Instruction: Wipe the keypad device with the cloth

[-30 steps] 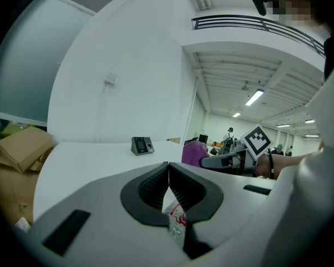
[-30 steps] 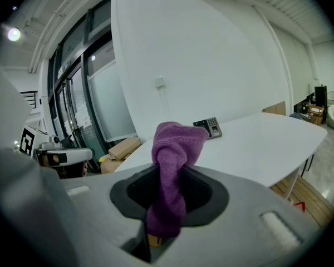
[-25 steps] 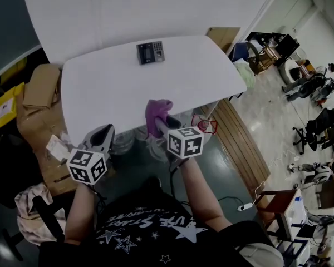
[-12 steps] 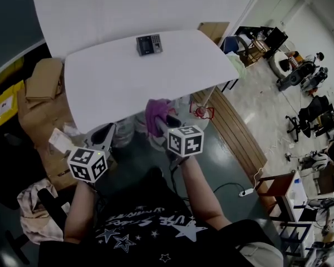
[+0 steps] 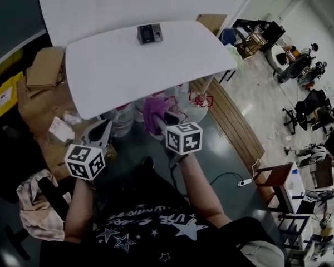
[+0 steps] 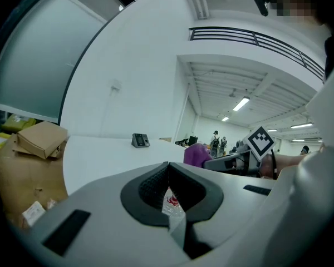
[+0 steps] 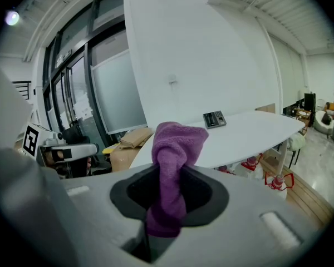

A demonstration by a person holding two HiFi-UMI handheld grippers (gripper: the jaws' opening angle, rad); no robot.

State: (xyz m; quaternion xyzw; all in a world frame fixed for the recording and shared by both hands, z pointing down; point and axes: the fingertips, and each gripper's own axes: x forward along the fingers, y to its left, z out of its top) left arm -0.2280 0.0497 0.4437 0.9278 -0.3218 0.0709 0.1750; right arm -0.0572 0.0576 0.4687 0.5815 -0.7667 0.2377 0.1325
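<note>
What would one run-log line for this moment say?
right gripper: shut on purple cloth | left gripper: shut, empty | keypad device: on table, far edge

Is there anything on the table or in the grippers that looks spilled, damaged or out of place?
Nothing stands out. The keypad device sits alone near the far edge of the white table, with no spill or damage visible. The purple cloth is bunched between the jaws of the right gripper, as expected for wiping.

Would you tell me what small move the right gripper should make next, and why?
Probably bring the right gripper forward toward the keypad device: it holds the cloth but hangs short of the table, and the device sits at the far edge.
</note>
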